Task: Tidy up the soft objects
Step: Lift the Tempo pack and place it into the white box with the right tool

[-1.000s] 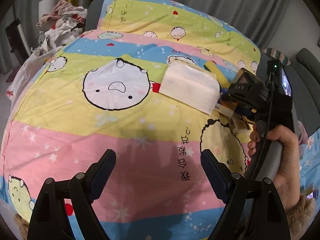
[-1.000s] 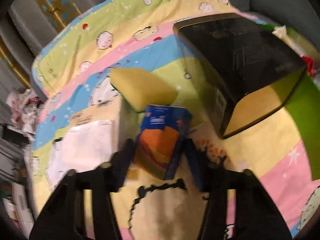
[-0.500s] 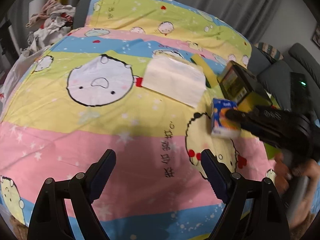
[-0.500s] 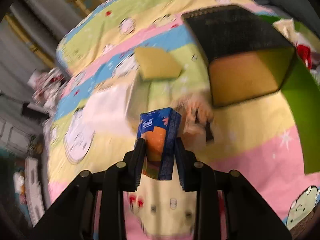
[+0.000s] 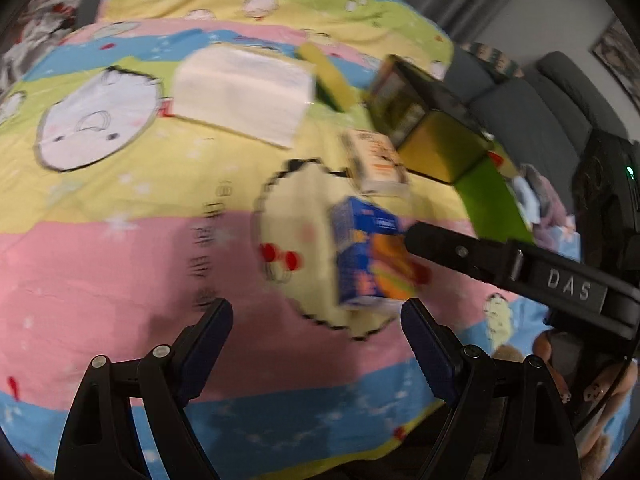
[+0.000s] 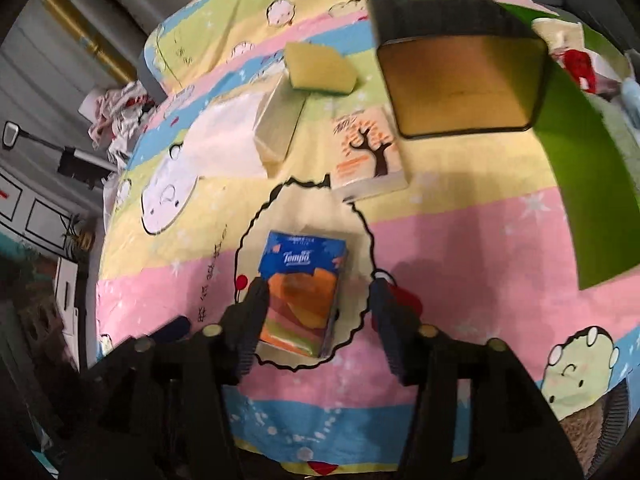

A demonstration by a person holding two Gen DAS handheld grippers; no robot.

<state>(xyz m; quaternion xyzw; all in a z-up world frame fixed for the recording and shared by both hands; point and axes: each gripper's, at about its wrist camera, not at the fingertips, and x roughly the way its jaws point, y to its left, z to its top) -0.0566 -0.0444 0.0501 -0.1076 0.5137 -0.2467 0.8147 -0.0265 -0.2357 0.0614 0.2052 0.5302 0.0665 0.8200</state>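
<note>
Tissues in a blue and orange pack (image 6: 302,292) lie on the striped cartoon bedsheet (image 6: 460,248), between the fingers of the right gripper (image 6: 316,300), whose jaws are opening and no longer pinch it, though the left finger looks very close to its side. Farther off lie a beige tissue pack with a tree print (image 6: 366,154), a white tissue stack (image 5: 244,96), a yellow sponge (image 6: 320,68) and a dark box (image 6: 456,60). Nothing sits between the wide-spread jaws of the left gripper (image 5: 316,324), which hangs near the pink stripe.
</note>
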